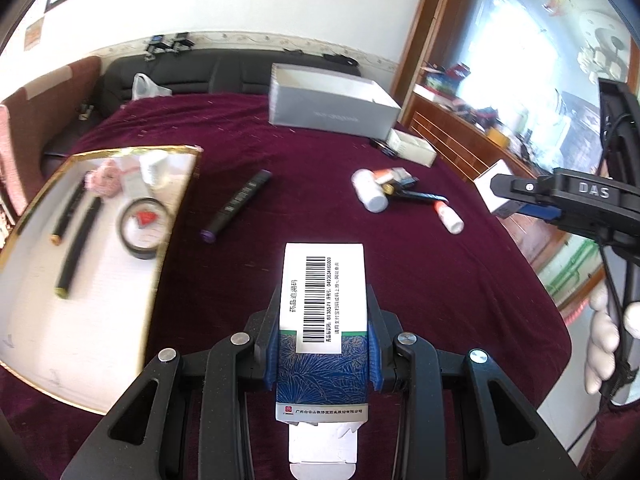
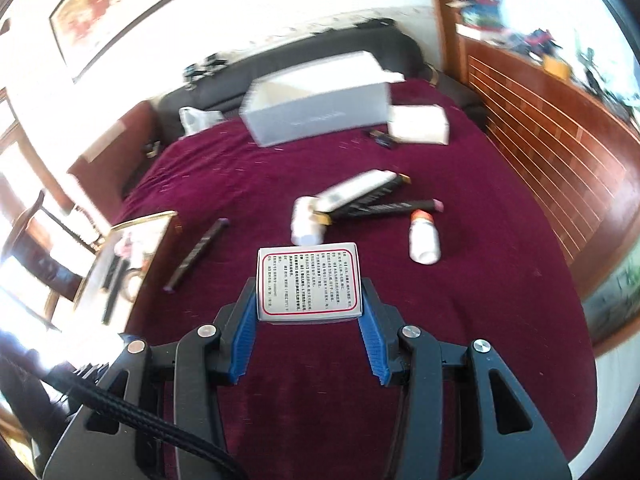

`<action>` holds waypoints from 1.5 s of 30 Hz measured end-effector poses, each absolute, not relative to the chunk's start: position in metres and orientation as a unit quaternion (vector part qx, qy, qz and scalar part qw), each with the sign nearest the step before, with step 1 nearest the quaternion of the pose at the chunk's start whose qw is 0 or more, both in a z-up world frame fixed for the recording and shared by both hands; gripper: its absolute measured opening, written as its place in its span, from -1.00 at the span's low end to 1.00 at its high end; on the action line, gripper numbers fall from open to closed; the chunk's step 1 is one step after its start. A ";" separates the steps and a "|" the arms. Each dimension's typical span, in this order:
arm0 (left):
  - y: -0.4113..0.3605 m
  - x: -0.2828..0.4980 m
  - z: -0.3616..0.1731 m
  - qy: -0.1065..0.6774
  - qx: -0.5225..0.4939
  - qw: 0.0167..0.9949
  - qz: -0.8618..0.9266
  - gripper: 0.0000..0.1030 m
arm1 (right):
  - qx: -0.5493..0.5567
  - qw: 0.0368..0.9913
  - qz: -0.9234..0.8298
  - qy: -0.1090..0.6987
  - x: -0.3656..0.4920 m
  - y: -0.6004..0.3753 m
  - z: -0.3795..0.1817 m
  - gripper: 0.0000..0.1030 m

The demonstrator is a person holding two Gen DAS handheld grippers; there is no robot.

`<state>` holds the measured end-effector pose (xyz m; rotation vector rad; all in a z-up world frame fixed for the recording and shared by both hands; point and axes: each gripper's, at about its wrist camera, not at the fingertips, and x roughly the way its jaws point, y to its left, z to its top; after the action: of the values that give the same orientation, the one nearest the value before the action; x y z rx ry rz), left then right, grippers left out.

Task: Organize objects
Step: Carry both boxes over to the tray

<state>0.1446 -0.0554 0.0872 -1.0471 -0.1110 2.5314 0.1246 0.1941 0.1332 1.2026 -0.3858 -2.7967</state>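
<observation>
step: carry | left gripper (image 1: 324,320) clamps blue medicine carton (image 1: 322,344), frame centre | right gripper (image 2: 310,304) grips white carton (image 2: 309,282) | next: likely drop into grey box (image 1: 332,104), upper centre

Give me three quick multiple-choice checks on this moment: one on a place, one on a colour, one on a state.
1. Where is the large open grey cardboard box?
A. far end of the cloth
B. inside the gold-rimmed white tray
C. in a gripper

2. What colour is the cloth?
A. green
B. dark red
C. grey

3. What is the left gripper doing?
A. open, holding nothing
B. shut on a bottle
C. shut on the blue and white barcoded carton

Answers: 1 A, it sits beyond the clutter; 2 B, maroon throughout; 3 C, blue pads press both carton sides.
</observation>
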 end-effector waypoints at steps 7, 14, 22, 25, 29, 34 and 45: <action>-0.098 0.147 0.096 -0.030 -0.350 0.137 0.926 -0.44 | 0.381 0.096 -0.914 -0.098 0.119 0.130 0.151 -0.12; -0.147 0.141 0.093 -0.032 -0.345 0.079 0.935 -0.44 | 0.380 0.150 -0.910 -0.068 0.109 0.062 0.158 -0.11; -0.196 0.127 0.091 -0.013 -0.340 0.023 0.940 -0.43 | 0.396 0.203 -0.895 -0.036 0.087 -0.011 0.151 -0.11; -0.214 0.118 0.090 -0.002 -0.337 -0.001 0.941 -0.43 | 0.410 0.219 -0.885 -0.032 0.073 -0.039 0.142 -0.11; -0.238 0.100 0.084 0.008 -0.345 -0.027 0.938 -0.43 | 0.423 0.230 -0.876 -0.025 0.056 -0.067 0.129 -0.11; -0.266 0.083 0.073 0.011 -0.361 -0.043 0.931 -0.43 | 0.448 0.240 -0.861 -0.026 0.041 -0.094 0.108 -0.11; -0.289 0.048 0.053 0.025 -0.395 -0.049 0.917 -0.43 | 0.483 0.236 -0.842 -0.033 0.023 -0.109 0.072 -0.10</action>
<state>0.0485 -0.2886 0.0526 -1.2817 0.0801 2.9738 0.0225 -0.1086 0.0717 1.3252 -0.0896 -2.3096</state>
